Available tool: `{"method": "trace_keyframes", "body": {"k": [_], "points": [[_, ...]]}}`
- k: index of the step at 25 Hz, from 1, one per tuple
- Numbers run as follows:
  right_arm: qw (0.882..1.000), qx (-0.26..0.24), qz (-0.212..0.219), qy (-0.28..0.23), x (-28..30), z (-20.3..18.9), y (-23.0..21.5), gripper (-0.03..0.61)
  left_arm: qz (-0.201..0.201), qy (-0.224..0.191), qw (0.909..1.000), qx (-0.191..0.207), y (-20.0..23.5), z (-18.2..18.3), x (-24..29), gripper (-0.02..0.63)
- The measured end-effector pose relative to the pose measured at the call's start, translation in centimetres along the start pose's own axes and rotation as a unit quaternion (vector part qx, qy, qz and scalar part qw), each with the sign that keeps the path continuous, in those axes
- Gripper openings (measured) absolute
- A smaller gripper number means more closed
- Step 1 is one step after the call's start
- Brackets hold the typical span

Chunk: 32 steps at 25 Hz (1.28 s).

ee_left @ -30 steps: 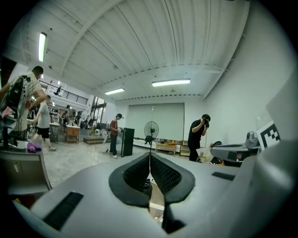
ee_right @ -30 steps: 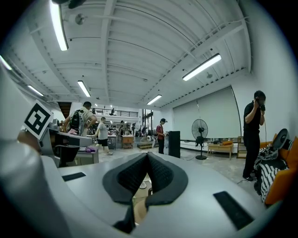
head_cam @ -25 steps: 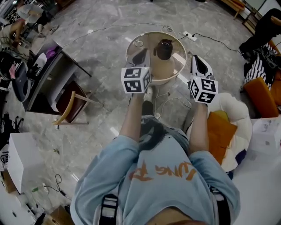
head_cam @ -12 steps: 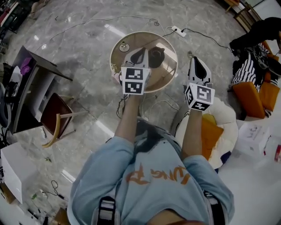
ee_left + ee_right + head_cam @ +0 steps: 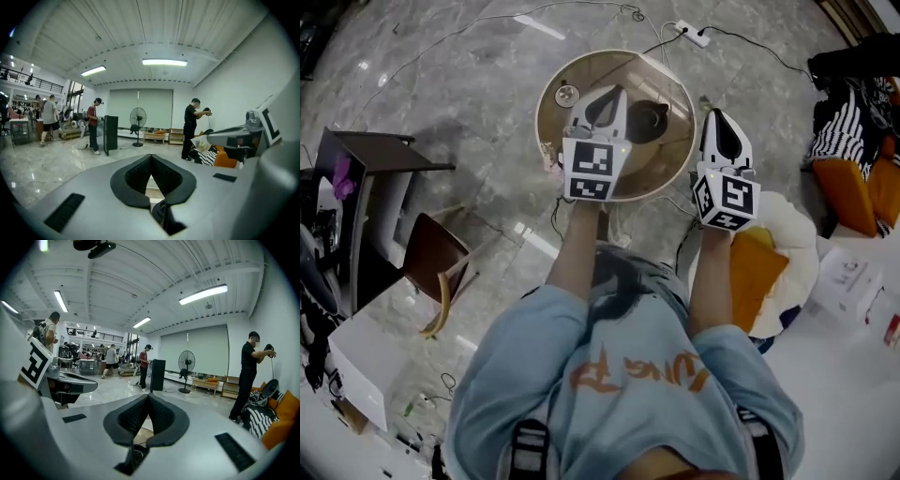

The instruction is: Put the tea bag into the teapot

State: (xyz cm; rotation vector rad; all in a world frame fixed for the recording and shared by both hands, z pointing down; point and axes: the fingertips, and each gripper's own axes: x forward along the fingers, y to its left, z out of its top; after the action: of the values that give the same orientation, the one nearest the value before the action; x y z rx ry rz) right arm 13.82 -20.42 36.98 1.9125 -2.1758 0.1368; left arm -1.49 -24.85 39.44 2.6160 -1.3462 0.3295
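Note:
A dark teapot stands right of centre on a small round brown table in the head view. My left gripper hovers over the table just left of the teapot, jaws shut with nothing between them. My right gripper is held off the table's right edge, also shut and empty. In the left gripper view the pads meet at the tip; in the right gripper view the pads meet likewise. A small round dish or cup sits on the table's far left. I cannot make out a tea bag.
A power strip and cables lie on the marble floor beyond the table. A dark side table and a wooden chair stand left. An orange cushion on a white seat is at right. Several people and a fan stand farther off.
The table and teapot have come closer and lower in the head view. Both grippers stay shut; the left one now lies over the table beside the teapot.

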Motion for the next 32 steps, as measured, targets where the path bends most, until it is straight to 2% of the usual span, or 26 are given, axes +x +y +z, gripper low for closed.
{"method": "trace_keyframes", "body": {"k": [5,10,15,21,26,32], "points": [[0.999,0.002,0.003,0.033,3.1,-1.8,0.0,0.014,-0.012,0.031,0.9993,-0.014,1.6,-2.2,3.2,0.025],[0.998,0.025,0.009,0.064,3.6,-4.8,-1.6,0.014,-0.019,0.079,0.9966,-0.014,0.5,-5.1,5.1,0.025],[0.994,0.033,0.045,0.092,5.8,-8.7,-3.4,0.014,0.006,0.094,0.9951,-0.027,0.0,-6.6,7.3,0.025],[0.982,0.001,0.117,0.151,7.2,-15.3,-2.8,0.014,0.040,0.150,0.9857,-0.066,-0.8,-12.8,7.0,0.025],[0.972,-0.005,0.151,0.181,8.2,-19.8,-1.7,0.014,0.042,0.186,0.9776,-0.089,-2.4,-17.6,7.4,0.025],[0.961,-0.008,0.177,0.212,9.1,-23.6,0.1,0.014,0.039,0.213,0.9696,-0.115,-3.6,-21.5,7.4,0.025]]}}
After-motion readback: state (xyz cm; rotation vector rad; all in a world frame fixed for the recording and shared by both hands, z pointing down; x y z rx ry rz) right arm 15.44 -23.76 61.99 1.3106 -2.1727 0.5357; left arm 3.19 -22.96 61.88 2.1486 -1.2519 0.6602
